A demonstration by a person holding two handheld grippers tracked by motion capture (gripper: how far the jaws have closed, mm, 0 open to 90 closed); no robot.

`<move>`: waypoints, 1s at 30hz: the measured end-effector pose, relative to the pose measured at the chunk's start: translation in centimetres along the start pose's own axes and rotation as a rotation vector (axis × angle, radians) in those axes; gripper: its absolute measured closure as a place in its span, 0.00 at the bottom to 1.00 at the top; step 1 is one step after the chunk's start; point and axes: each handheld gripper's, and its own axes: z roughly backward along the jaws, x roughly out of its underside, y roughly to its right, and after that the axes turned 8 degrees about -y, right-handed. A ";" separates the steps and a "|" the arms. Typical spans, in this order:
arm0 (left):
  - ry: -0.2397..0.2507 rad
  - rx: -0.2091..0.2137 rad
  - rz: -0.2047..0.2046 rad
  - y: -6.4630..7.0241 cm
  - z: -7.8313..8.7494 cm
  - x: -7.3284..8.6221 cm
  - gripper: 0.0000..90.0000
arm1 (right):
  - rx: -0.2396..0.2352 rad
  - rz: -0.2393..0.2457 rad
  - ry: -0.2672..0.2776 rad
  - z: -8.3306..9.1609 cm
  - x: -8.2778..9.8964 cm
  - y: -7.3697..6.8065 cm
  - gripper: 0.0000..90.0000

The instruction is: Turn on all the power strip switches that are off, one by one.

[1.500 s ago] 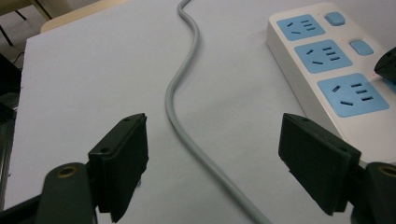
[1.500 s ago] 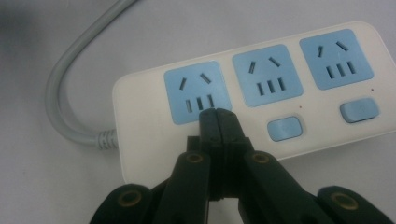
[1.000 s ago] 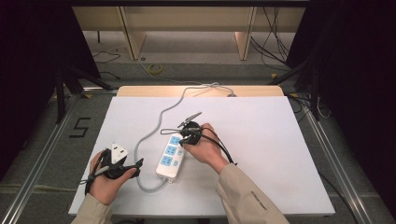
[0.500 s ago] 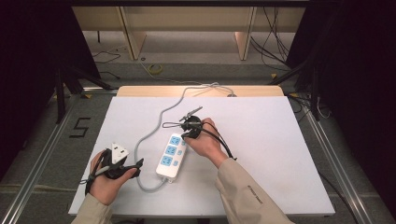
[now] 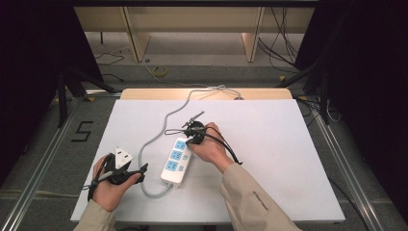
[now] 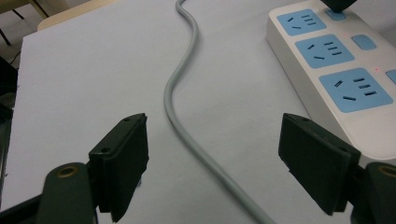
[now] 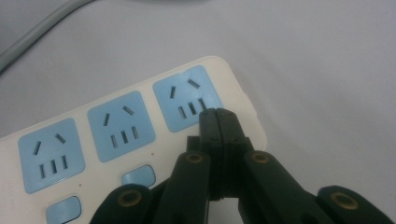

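So there's a big white rectangular tabletop (image 5: 269, 159) sitting over a grey carpeted floor (image 5: 43, 159), with dark curtains hanging on both sides and pale wooden furniture legs (image 5: 137, 33) standing at the back, plus loose cables trailing around on the floor. The white power strip with three blue sockets (image 5: 176, 161) is lying flat just left of the table's middle, its long axis running from near the person's edge toward the far side and leaning a bit right, and its grey cord (image 5: 159, 132) is leaving the near end, looping back and snaking off over the far edge, where I'm losing track of it. The right gripper (image 7: 218, 116) is sitting over the strip's far end, jaws pressed together right by the last socket and its blue switch, which is mostly hiding under them, so I can't tell if they're touching it. The left gripper (image 6: 224, 163) is hovering near the front left of the table, jaws spread wide around nothing, with the cord running between them.
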 end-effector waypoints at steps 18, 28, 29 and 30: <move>-0.001 0.000 0.006 -0.1 0.0 0.1 0.27 | 0.020 0.026 0.112 1.7 1.5 -0.1 0.95; -0.004 0.023 0.007 0.2 0.3 0.6 0.26 | -0.034 -0.085 0.242 7.3 12.0 4.5 0.64; -0.002 0.028 0.012 0.3 0.4 0.7 0.26 | -0.040 -0.104 0.264 8.0 13.6 4.9 0.62; -0.003 0.032 0.009 0.3 0.4 0.7 0.25 | -0.043 -0.126 0.294 8.6 15.3 5.1 0.58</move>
